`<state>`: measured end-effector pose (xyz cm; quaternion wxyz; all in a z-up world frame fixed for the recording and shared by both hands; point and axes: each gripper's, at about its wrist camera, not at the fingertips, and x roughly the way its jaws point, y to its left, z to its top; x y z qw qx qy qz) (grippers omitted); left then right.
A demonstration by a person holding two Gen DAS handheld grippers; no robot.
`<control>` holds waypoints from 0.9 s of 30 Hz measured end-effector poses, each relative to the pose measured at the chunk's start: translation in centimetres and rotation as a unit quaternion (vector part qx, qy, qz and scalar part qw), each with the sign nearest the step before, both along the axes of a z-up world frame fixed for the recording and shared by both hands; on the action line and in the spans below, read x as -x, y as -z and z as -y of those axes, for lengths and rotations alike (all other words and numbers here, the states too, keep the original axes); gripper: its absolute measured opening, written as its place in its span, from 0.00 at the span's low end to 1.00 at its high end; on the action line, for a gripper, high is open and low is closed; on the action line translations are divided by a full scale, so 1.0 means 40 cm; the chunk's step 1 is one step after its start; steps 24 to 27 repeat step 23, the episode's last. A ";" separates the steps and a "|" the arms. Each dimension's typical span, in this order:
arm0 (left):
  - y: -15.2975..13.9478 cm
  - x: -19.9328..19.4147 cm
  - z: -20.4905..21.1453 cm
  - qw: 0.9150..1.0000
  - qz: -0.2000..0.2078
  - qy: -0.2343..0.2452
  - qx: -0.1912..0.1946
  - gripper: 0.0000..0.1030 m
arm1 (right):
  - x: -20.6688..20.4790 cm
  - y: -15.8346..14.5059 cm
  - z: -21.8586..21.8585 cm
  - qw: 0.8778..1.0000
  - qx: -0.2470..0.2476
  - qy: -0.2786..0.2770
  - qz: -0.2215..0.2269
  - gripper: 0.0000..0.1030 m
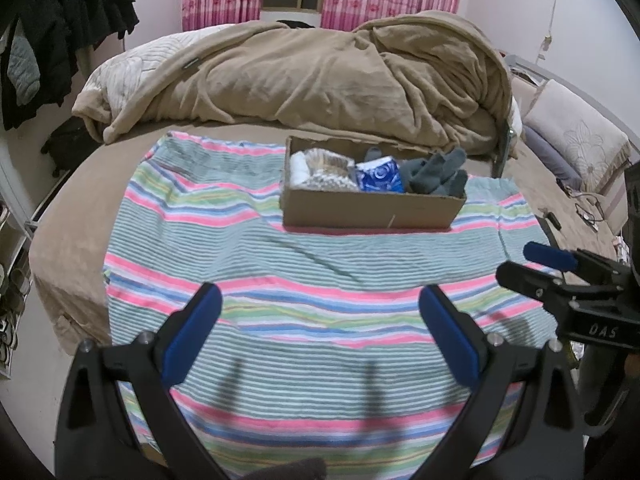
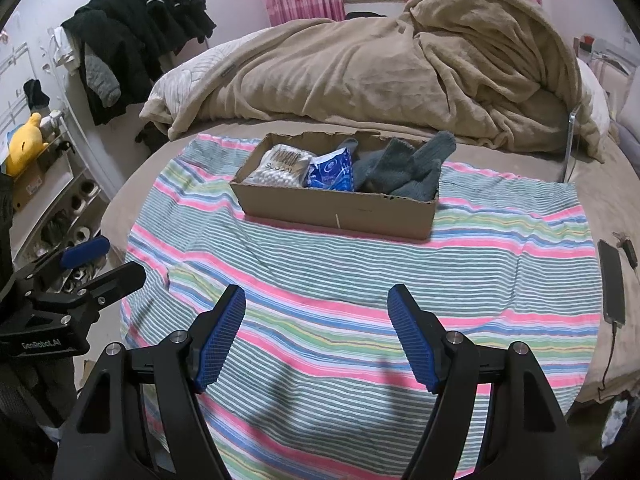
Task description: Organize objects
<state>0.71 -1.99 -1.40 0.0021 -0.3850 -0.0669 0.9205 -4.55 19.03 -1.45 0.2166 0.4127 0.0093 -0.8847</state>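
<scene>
A shallow cardboard box (image 1: 372,210) (image 2: 340,210) sits on a striped towel (image 1: 304,280) (image 2: 360,280) on the bed. Inside lie a bag of cotton swabs (image 1: 324,170) (image 2: 280,166), a blue packet (image 1: 378,176) (image 2: 330,170) and grey socks (image 1: 438,172) (image 2: 404,168). My left gripper (image 1: 320,304) hovers open over the towel's near part, nothing between its blue pads. My right gripper (image 2: 316,308) is likewise open and empty, well short of the box. Each gripper shows at the edge of the other's view, the right gripper (image 1: 532,266) on the right and the left gripper (image 2: 102,260) on the left.
A rumpled tan blanket (image 1: 320,80) (image 2: 400,68) is heaped behind the box. A phone on a cable (image 2: 612,284) lies at the towel's right. Dark clothes (image 2: 136,36) hang at the left above a shoe shelf (image 2: 60,216). A cushion (image 1: 580,144) rests at the right.
</scene>
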 end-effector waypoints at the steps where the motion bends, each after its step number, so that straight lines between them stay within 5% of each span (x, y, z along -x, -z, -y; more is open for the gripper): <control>1: 0.001 0.001 0.000 1.000 0.000 0.000 0.000 0.97 | 0.001 0.000 0.001 1.000 0.000 0.000 0.000 0.74; 27: 0.041 0.052 0.001 1.000 0.016 0.009 0.008 0.97 | 0.035 0.017 0.010 1.000 0.001 -0.004 0.010 0.74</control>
